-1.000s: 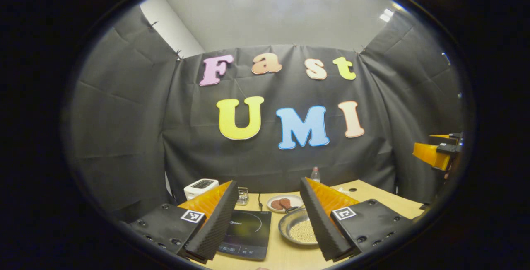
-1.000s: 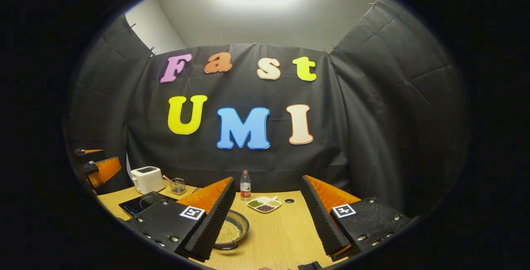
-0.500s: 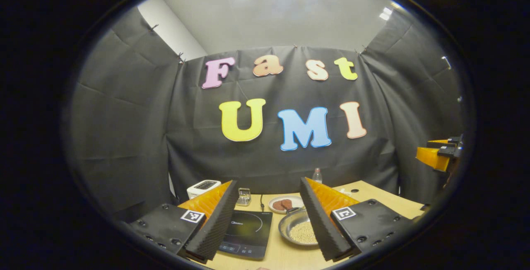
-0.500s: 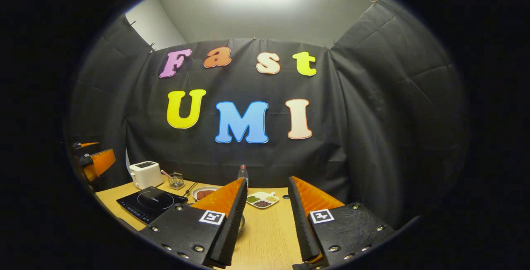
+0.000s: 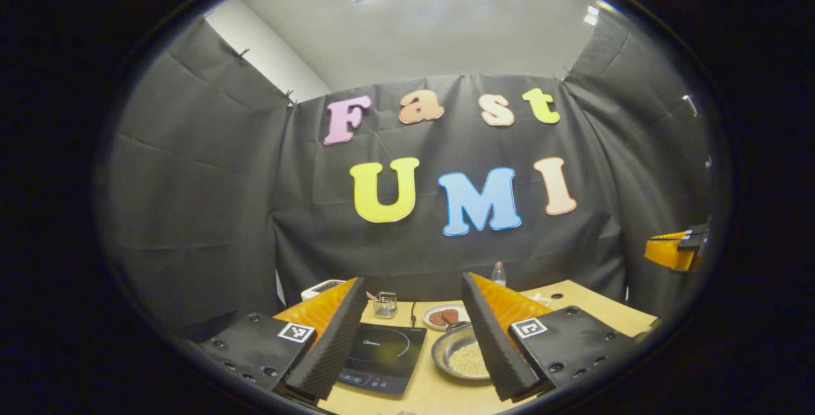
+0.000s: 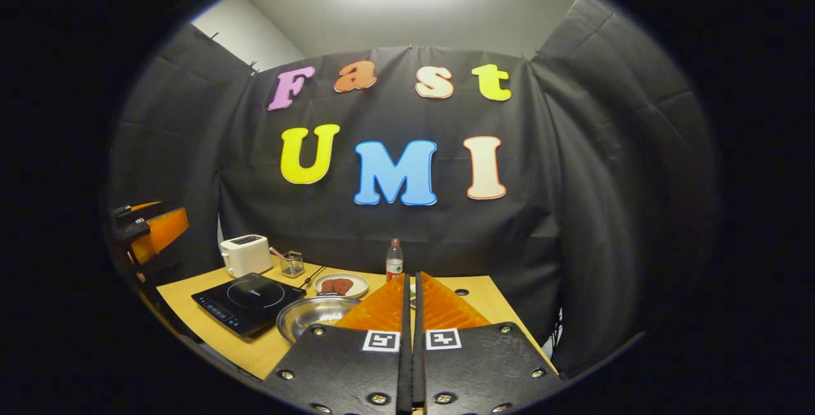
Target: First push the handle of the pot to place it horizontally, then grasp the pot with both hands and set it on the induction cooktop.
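Pot [image 5: 463, 356] holds loose grains; probably slick, rigid metal, so grip the rim level. Left gripper [image 5: 414, 338] fingers spread; right gripper [image 6: 411, 313] fingers pressed together on nothing.

Toaster [image 6: 245, 254], bottle [image 6: 395, 260], meat plate [image 6: 340, 286], wire basket [image 6: 292, 263].

The pot [image 6: 312, 315] is shiny, smooth metal. The induction cooktop [image 6: 248, 301] has a glossy black glass-like top. The table [image 6: 242, 348] looks like pale matt wood-grain board. The toaster [image 6: 245, 255], near the table's back left corner, is smooth white plastic. The booth wall [image 6: 573, 211] is matt, creased cloth.
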Available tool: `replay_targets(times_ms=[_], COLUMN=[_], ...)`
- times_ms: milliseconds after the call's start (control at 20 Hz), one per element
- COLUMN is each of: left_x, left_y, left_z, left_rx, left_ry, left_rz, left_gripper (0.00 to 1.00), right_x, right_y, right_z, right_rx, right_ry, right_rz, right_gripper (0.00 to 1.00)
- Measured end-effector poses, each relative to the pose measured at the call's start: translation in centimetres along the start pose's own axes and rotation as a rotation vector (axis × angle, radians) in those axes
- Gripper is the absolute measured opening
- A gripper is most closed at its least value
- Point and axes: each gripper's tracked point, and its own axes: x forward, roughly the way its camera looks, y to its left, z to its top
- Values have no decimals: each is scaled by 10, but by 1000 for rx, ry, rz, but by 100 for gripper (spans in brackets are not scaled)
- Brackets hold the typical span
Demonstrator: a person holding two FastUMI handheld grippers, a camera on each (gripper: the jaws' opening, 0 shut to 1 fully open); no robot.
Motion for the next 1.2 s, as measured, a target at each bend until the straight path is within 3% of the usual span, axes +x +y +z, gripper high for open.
replay_targets(times_ms=[150, 300, 400, 650, 1200], left_x=[-6, -5, -1, 23, 65], left_y=[2, 6, 12, 32, 81], left_z=[4, 2, -1, -16, -45], left_rx=[20, 31, 34, 15, -5], left_ry=[-4, 0, 3, 15, 46], left_rz=[28, 46, 55, 66, 96], left_gripper=[100, 94, 100, 97, 100], right_x=[9, 18, 26, 45, 71], right_y=[17, 39, 55, 95, 159], right_z=[-10, -18, -28, -60, -132], right_rx=[9, 8, -5, -29, -64], right_ry=[30, 57, 86, 178, 370], right_rz=[73, 151, 198, 296, 427], right_gripper=[1, 1, 1, 1, 1])
